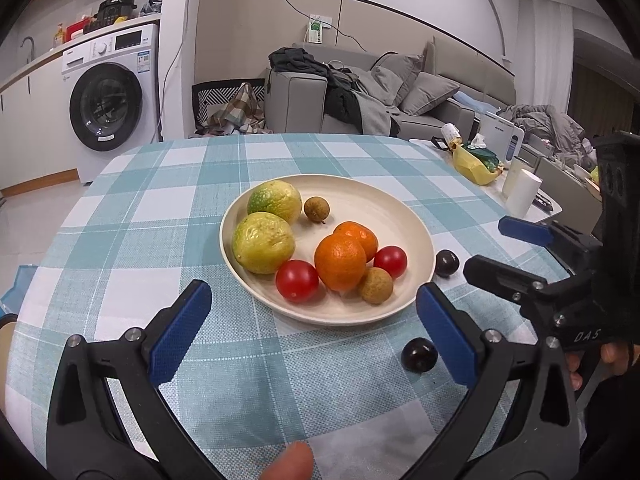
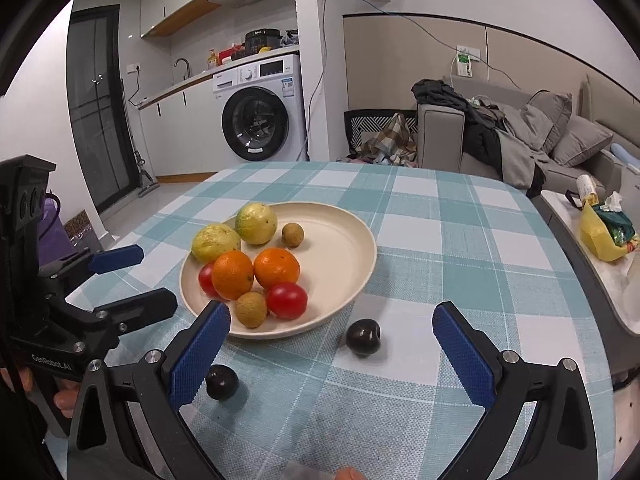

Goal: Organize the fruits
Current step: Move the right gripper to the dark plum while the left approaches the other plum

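Observation:
A cream plate [image 1: 360, 188] [image 2: 340, 248] on the checked tablecloth holds two yellow-green fruits [image 1: 264, 242], two oranges [image 1: 340, 262], two red tomatoes [image 1: 297, 281] and two brown longans [image 1: 375, 285]. Two dark plums lie on the cloth off the plate's right rim, one farther [image 1: 447, 263] [image 2: 363, 337] and one nearer [image 1: 419, 355] [image 2: 221, 382]. My left gripper [image 1: 312, 300] [image 2: 148, 280] is open at the plate's near edge, holding nothing. My right gripper [image 2: 331, 314] [image 1: 494, 248] is open, and the farther plum lies just beyond the gap between its fingers.
A lower white side table at the right carries a yellow bag [image 1: 476, 164] [image 2: 600, 236] and a white cup [image 1: 524, 194]. Behind the table stand a grey sofa [image 1: 432, 92] and a washing machine [image 1: 112, 96]. The cloth's far edge drops to the floor.

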Demonstrator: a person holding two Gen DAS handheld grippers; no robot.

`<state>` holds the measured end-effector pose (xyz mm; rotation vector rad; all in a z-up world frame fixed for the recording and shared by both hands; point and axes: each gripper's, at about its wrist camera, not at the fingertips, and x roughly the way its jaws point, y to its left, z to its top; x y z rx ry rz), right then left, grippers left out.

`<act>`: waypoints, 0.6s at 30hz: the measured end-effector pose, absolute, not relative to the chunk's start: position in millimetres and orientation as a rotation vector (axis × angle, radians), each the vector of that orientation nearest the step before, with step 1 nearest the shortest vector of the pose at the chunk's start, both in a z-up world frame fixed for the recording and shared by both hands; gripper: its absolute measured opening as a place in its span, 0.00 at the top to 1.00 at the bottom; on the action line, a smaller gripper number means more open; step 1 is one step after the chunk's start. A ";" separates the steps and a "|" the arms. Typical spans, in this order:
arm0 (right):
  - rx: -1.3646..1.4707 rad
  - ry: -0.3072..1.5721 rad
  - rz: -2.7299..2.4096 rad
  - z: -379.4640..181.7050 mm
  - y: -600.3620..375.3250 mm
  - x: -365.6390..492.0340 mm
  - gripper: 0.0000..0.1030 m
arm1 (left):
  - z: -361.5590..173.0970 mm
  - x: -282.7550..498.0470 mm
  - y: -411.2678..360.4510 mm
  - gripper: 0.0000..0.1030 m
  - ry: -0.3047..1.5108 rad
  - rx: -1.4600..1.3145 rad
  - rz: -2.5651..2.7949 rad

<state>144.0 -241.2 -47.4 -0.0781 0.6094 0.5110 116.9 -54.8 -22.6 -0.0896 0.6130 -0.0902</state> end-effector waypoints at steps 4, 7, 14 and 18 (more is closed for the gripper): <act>-0.069 0.669 0.511 -53.2 -245.2 150.7 0.00 | -22.2 116.6 -60.3 0.01 0.607 -0.063 -0.097; -0.070 0.672 0.502 -54.3 -248.3 152.1 0.00 | -21.4 116.2 -64.5 0.01 0.602 -0.041 -0.100; -0.031 0.740 0.479 -59.2 -259.0 164.1 0.00 | -20.0 114.2 -71.6 0.01 0.605 -0.018 -0.114; 0.023 0.798 0.466 -66.5 -268.0 175.2 0.01 | -21.4 115.1 -75.6 0.01 0.637 -0.029 -0.151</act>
